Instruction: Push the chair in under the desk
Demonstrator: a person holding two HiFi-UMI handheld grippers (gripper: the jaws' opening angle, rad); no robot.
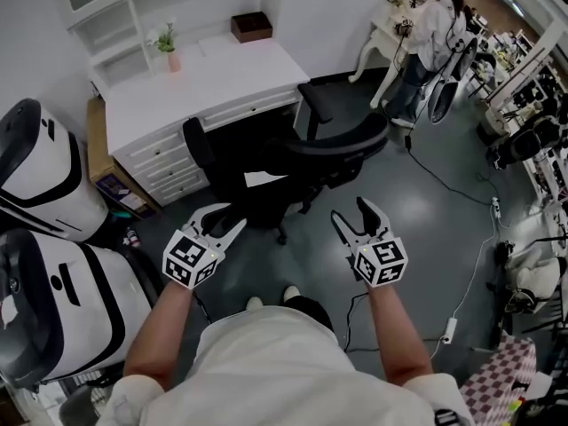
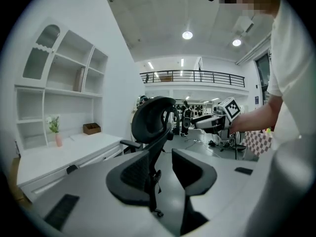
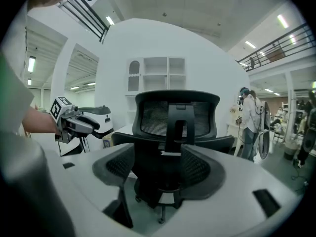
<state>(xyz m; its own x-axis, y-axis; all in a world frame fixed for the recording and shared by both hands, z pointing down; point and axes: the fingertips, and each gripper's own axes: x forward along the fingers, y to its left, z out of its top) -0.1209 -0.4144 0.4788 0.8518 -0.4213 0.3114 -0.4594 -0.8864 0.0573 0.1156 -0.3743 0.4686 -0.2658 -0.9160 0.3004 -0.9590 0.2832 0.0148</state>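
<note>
**Chair still out from the desk, both grippers open behind it**

- Black mesh office chair (image 1: 297, 158) stands on the grey floor (image 1: 417, 202), just in front of the white desk's tabletop (image 1: 213, 82). It is not pushed under. Its backrest faces the person and it sits slightly angled to the desk edge.
- Left gripper (image 1: 224, 221) is low at the chair's left rear, near the seat and apart from it. Its fingers (image 2: 133, 177) are at a middling gap with nothing clamped; the left gripper view only shows the chair's side edge beyond them.
- Right gripper (image 1: 352, 213) is just behind the backrest and not touching it. Its fingers (image 3: 202, 169) are spread wide and empty. The right gripper view looks square at the back of the chair (image 3: 175, 127), centred in the gap.
- Each gripper shows in the other's view, level with it on either side of the chair.
- On the tabletop: small pink vase with a green plant (image 1: 169, 50) and a brown wooden box (image 1: 251, 27), both near the back.
- A person in a white top (image 1: 437, 27) stands at a far white table.
</note>
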